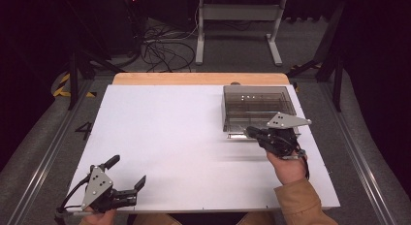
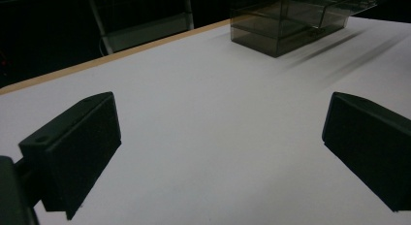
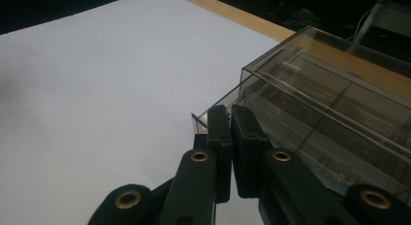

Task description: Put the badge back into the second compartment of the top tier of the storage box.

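Pinching the front lip of a smoky clear plastic box point(image 1: 257, 108), the right tongs point(image 1: 251, 133) sit at the box's near left corner on the far right part of a white table point(image 1: 184, 142). In the right gripper view those tongs point(image 3: 228, 119) are pressed nearly together, with a thin clear edge caught between the jaws; it looks like the front of a drawer that stands slightly out from the box point(image 3: 334, 113). The left tongs point(image 1: 127, 172) rest wide apart near the table's front left edge, holding nothing; in the left gripper view the 2 black jaws frame bare white surface, and the box point(image 2: 291, 21) sits well away. Judging by this, the grasp on the drawer front is made, and most of the pull or push seems left to do.
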`<state>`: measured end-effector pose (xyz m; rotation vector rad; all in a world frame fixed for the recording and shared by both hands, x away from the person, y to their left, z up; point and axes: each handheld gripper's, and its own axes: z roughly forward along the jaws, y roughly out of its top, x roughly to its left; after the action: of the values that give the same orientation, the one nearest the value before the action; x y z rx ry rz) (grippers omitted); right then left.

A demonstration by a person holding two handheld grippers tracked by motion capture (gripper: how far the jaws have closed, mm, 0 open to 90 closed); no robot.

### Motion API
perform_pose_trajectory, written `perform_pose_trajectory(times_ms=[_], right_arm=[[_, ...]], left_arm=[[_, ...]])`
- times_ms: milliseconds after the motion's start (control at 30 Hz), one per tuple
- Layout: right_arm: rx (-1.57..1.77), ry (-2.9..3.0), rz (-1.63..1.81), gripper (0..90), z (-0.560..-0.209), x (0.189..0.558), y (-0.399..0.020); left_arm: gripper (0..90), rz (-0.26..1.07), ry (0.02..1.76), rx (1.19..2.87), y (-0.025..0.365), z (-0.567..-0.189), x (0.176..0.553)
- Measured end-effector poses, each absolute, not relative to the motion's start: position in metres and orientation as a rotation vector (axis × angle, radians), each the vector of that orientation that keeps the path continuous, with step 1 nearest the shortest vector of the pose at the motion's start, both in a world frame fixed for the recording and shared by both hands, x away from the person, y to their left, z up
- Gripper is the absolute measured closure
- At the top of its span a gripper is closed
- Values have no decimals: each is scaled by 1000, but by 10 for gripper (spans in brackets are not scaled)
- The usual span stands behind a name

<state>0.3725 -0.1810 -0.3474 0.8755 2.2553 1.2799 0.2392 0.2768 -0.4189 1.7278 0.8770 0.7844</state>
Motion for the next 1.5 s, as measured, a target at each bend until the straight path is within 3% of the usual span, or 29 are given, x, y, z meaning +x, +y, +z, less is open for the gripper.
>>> perform_pose_trajectory(times_ms=[1500], right_arm=[[1151, 2188, 1198, 876, -368, 407, -202]], left_arm=[[13, 777, 879, 1728, 277, -419, 239]])
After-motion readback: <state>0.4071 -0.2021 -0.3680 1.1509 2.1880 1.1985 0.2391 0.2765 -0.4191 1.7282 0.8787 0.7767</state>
